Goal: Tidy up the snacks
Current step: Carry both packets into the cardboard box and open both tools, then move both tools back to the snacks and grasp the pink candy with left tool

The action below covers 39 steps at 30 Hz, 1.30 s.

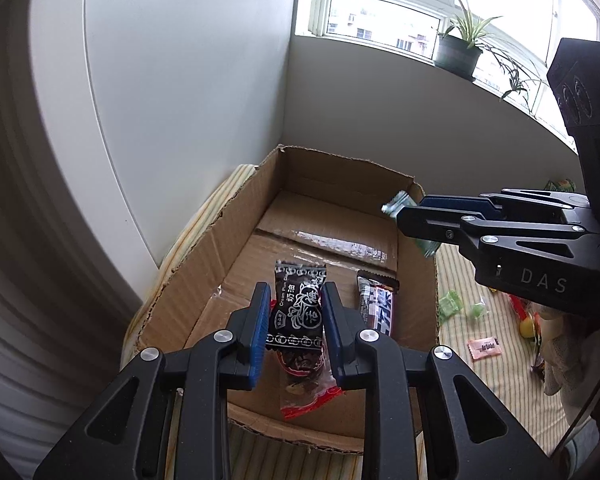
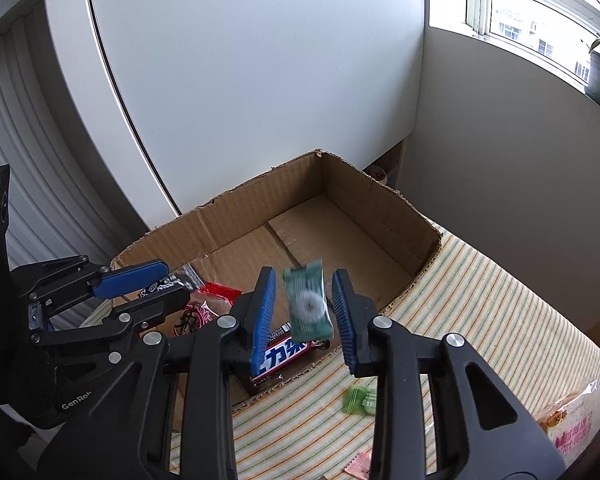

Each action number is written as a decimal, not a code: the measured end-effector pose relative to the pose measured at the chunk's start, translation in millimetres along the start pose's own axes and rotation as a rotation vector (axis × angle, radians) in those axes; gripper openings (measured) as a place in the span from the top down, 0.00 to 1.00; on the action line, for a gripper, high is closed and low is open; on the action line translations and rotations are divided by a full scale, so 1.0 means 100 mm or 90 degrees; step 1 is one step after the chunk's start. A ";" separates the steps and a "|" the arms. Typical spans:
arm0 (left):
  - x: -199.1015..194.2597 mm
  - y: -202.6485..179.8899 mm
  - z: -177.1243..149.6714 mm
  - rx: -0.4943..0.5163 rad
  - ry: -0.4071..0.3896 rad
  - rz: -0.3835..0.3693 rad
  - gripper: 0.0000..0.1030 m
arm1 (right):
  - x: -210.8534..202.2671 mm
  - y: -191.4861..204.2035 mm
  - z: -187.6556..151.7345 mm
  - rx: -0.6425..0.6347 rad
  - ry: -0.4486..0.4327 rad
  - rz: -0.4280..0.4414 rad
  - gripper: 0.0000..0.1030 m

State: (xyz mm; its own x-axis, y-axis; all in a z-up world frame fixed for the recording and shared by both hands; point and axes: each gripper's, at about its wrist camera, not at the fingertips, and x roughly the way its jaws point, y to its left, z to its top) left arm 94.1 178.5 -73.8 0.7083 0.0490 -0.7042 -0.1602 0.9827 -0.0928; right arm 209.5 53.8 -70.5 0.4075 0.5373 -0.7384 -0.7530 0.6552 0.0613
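Note:
An open cardboard box [image 1: 204, 256] [image 2: 380, 208] stands on a striped cloth. My left gripper [image 1: 296, 332] [image 2: 174, 280] hangs over the box's near left part, shut on a black snack packet [image 1: 296, 312] with white print. Below it lies a clear packet with red ends [image 1: 308, 396] [image 2: 216, 292]. A dark chocolate bar [image 1: 380, 304] [image 2: 284, 354] lies on the box floor. My right gripper [image 2: 304, 316] [image 1: 410, 212] is over the box's near right wall. A blurred green packet [image 2: 308, 304] [image 1: 400, 202] is in mid-air between its blue pads, with a gap on each side.
Loose sweets lie on the cloth right of the box: green ones [image 1: 450, 306] [image 2: 360, 398], a pink one [image 1: 484, 347] and a larger bag [image 2: 572, 420]. A white panel and wall stand close behind the box. A potted plant [image 1: 458, 50] sits on the window sill.

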 end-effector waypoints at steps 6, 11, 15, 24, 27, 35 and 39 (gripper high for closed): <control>-0.02 0.01 0.02 -0.009 -0.002 0.004 0.70 | -0.12 -0.03 -0.03 0.005 -0.008 -0.004 0.70; -0.12 -0.03 0.02 -0.006 -0.012 0.000 0.70 | -0.35 -0.11 -0.09 0.017 -0.024 -0.006 0.70; -0.23 -0.13 0.01 0.002 -0.024 -0.007 0.70 | -0.62 -0.23 -0.20 0.026 -0.038 -0.017 0.70; -0.39 -0.45 -0.04 0.026 -0.036 -0.044 0.70 | -1.15 -0.63 -0.62 0.072 -0.054 -0.055 0.70; -0.43 -0.58 -0.08 0.036 -0.035 -0.059 0.70 | -1.29 -0.77 -0.81 0.090 -0.053 -0.067 0.70; -0.41 -0.94 -0.23 0.068 -0.012 -0.098 0.70 | -1.49 -1.09 -1.45 0.170 -0.030 -0.088 0.52; -0.34 -1.09 -0.30 0.081 0.008 -0.112 0.70 | -1.47 -1.21 -1.79 0.234 -0.002 -0.093 0.51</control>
State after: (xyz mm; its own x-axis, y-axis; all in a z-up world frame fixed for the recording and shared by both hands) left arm 66.6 64.7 -61.4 0.7089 -0.1269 -0.6938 0.0544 0.9906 -0.1256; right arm 148.1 -200.0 -89.4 0.4985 0.4262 -0.7549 -0.4526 0.8707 0.1927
